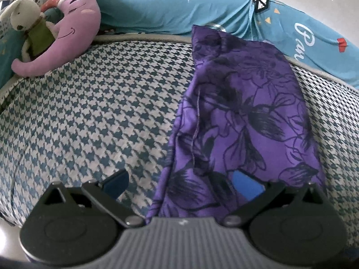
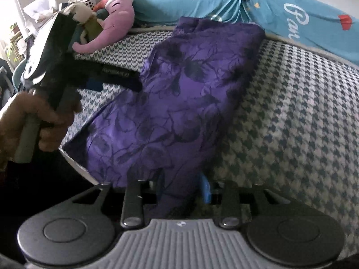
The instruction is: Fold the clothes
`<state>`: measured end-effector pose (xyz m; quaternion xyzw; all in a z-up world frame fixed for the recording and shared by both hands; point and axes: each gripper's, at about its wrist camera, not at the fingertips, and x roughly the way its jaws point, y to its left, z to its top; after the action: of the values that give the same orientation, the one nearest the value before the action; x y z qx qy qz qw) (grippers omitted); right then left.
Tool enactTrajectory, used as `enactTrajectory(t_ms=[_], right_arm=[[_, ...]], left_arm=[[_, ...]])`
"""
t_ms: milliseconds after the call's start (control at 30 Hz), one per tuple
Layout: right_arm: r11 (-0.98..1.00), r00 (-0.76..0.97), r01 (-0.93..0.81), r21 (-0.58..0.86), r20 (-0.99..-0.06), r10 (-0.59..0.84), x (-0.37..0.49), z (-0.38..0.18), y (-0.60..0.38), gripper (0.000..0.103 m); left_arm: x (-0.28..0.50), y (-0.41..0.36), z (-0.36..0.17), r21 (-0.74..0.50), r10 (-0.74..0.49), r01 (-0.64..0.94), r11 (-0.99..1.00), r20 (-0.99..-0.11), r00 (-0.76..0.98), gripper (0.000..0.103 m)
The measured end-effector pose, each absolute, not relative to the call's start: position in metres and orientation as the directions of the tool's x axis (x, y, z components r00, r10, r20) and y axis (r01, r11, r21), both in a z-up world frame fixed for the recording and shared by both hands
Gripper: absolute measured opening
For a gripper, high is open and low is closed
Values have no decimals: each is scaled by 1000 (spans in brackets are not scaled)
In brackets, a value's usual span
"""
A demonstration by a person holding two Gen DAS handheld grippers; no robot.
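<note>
Left gripper (image 1: 181,183): jaws spread wide, one blue pad over the near end of the purple garment (image 1: 242,116), nothing pinched. Right gripper (image 2: 181,188): jaws part-open with cloth between them; whether the pads press it cannot be told. Garment lies lengthwise on the houndstooth bed cover (image 1: 89,103), thin, smooth, dark floral print, folded into a long strip. Soft plush toys (image 1: 67,33) and teal bedding (image 1: 157,9) at the head.
</note>
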<state>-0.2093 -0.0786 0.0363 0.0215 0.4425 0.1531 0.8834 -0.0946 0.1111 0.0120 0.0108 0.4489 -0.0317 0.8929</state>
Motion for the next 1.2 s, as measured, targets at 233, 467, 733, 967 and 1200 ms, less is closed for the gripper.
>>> enactTrajectory(t_ms=[233,467,733,967,1200], right_arm=[[941,559,-249,229,-760,332,-177,42,-100,34],[946,575,-222,237,-752,324,-151,41,-122,34],[949,609,-156,275,-729,312,-125,41,-144,35],[938,625,-99,333,-712,319,-95,36,-165,36],[922,670,-8,386,-683,292,-61,31,-187,41]], left_arm=[[-93,100,11,15,-26,64,998,-805,593,103],[-93,99,11,11,-21,51,999,-811,585,103],[-95,91,15,22,-18,59,998,-799,601,103],[-85,83,14,14,-24,59,998,-804,594,103],[-61,70,9,25,-21,72,997,-817,576,103]])
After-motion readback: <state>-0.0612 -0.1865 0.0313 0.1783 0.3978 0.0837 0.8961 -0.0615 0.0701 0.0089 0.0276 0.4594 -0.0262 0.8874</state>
